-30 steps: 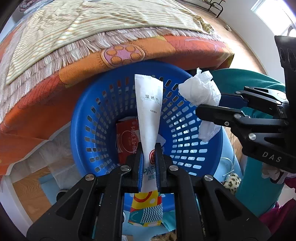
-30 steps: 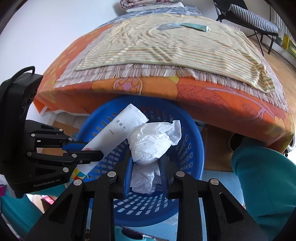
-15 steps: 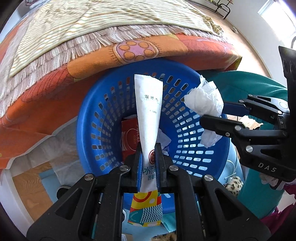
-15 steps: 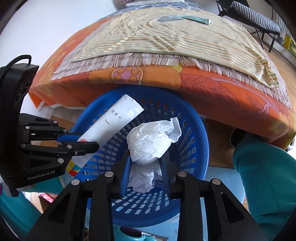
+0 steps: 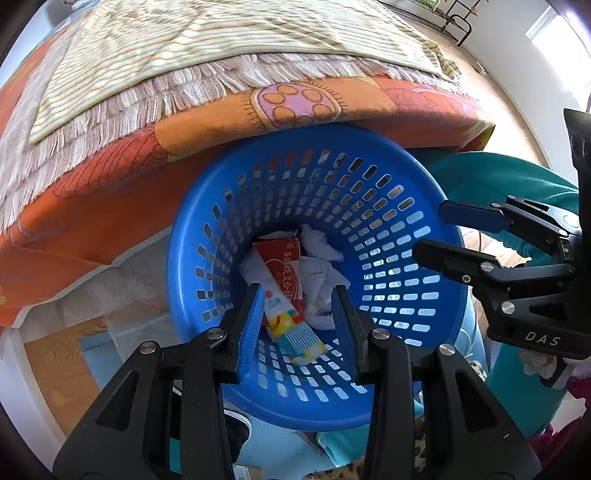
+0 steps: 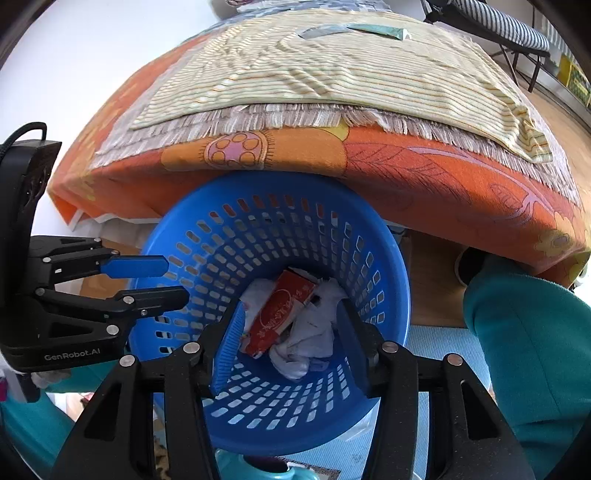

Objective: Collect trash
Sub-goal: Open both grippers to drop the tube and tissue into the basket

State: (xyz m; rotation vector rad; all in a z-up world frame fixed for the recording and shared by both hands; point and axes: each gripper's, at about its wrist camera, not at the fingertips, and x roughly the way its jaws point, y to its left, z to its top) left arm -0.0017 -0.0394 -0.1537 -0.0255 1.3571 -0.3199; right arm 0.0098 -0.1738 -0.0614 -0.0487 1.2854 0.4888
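A blue perforated basket (image 5: 388,206) (image 6: 376,258) stands below the bed's edge. In it lie a red packet (image 5: 284,269) (image 6: 280,314), a white wet-wipe wrapper with a colourful end (image 5: 295,332) and crumpled white tissues (image 5: 321,284) (image 6: 310,339). My left gripper (image 5: 299,302) is open and empty above the basket; it also shows in the right wrist view (image 6: 162,280). My right gripper (image 6: 288,325) is open and empty above the basket; it also shows in the left wrist view (image 5: 432,232).
An orange patterned bedspread (image 5: 110,177) (image 6: 443,177) with a fringed striped blanket (image 5: 221,44) (image 6: 332,66) overhangs the basket. Grey and teal wrappers (image 6: 354,31) lie far back on the blanket. A teal sleeve (image 6: 524,354) is at right. Wooden floor and a white bed frame (image 5: 22,369) are at left.
Both grippers opened. The wet-wipe wrapper dropped from the left gripper and the white tissue dropped from the right gripper into the basket.
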